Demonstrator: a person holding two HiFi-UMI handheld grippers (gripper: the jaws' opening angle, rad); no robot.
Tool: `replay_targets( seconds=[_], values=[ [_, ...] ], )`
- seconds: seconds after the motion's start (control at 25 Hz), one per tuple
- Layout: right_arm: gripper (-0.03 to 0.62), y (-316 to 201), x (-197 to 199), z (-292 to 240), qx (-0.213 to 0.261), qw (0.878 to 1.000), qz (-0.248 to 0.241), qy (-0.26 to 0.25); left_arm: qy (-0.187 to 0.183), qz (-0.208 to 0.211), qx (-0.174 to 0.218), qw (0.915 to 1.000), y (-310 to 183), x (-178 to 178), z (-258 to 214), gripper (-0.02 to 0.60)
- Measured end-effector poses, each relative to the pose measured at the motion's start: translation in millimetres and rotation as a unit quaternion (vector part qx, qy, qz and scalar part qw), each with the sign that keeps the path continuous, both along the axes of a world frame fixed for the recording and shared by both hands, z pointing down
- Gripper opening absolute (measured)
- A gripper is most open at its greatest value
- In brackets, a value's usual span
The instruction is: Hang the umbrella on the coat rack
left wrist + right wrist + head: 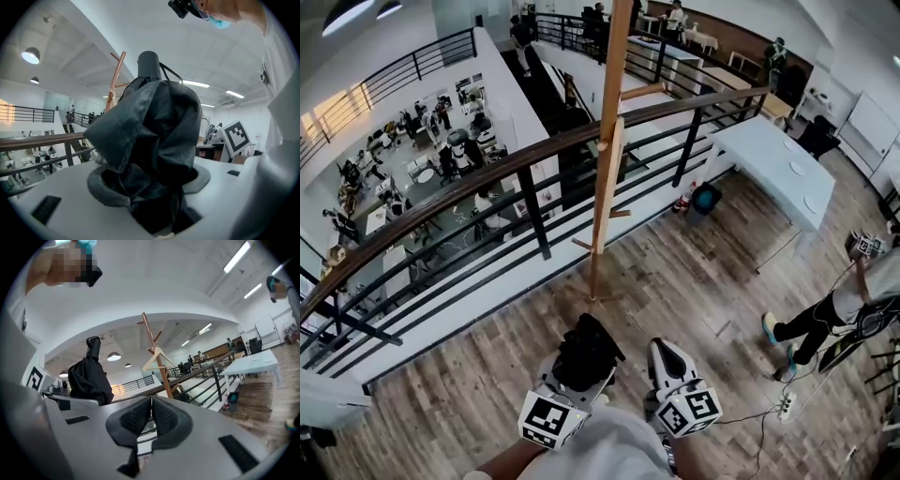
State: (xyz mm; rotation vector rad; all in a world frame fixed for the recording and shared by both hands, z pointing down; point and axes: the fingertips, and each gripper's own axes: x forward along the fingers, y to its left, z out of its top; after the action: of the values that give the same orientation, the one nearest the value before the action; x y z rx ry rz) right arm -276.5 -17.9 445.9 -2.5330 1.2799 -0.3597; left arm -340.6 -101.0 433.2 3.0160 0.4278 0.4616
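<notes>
A folded black umbrella (150, 150) stands upright between the jaws of my left gripper (581, 361), which is shut on its crumpled fabric. Its round handle end (149, 63) points up. From above, the umbrella (584, 352) is a dark bundle over the left gripper. My right gripper (664, 361) is beside it on the right, shut, with its ribbed pads (140, 417) pressed together and nothing between them; the umbrella (89, 378) shows at its left. The wooden coat rack (605, 159) stands ahead by the railing, with a wooden hanger (157, 358) on it.
A dark railing (525, 164) runs across ahead of the rack over a drop to a lower floor. A white table (769, 159) stands to the right. A person (853, 305) crouches at the far right, near cables and a power strip (783, 405) on the wooden floor.
</notes>
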Motion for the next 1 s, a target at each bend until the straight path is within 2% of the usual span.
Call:
replay_targets(
  seconds=[0.12, 0.32, 0.48, 0.72, 1.0],
  values=[
    [0.035, 25.9, -8.2, 1.9, 0.028, 0.999, 0.002, -0.02, -0.006, 0.013, 0.003, 0.9999, 18.1, 3.1, 4.4, 0.278],
    [0.037, 59.0, 0.4, 7.1, 0.014, 1.0, 0.016, -0.006, -0.013, 0.02, 0.003, 0.9997, 33.0, 19.8, 8.9, 0.278],
    [0.036, 68.2, 15.4, -3.3, -0.004, 0.999, 0.021, 0.035, -0.019, 0.042, 0.002, 0.9989, 42.8, 46.5, 14.0, 0.278],
    [0.037, 80.0, 51.7, 5.8, -0.011, 0.998, 0.052, 0.038, -0.022, 0.064, -0.016, 0.9976, 60.2, 92.1, 28.0, 0.278],
    [0.037, 79.1, 135.4, 17.8, -0.032, 0.998, 0.045, 0.023, -0.025, 0.063, -0.033, 0.9972, 63.2, 179.3, 31.3, 0.278]
  ],
)
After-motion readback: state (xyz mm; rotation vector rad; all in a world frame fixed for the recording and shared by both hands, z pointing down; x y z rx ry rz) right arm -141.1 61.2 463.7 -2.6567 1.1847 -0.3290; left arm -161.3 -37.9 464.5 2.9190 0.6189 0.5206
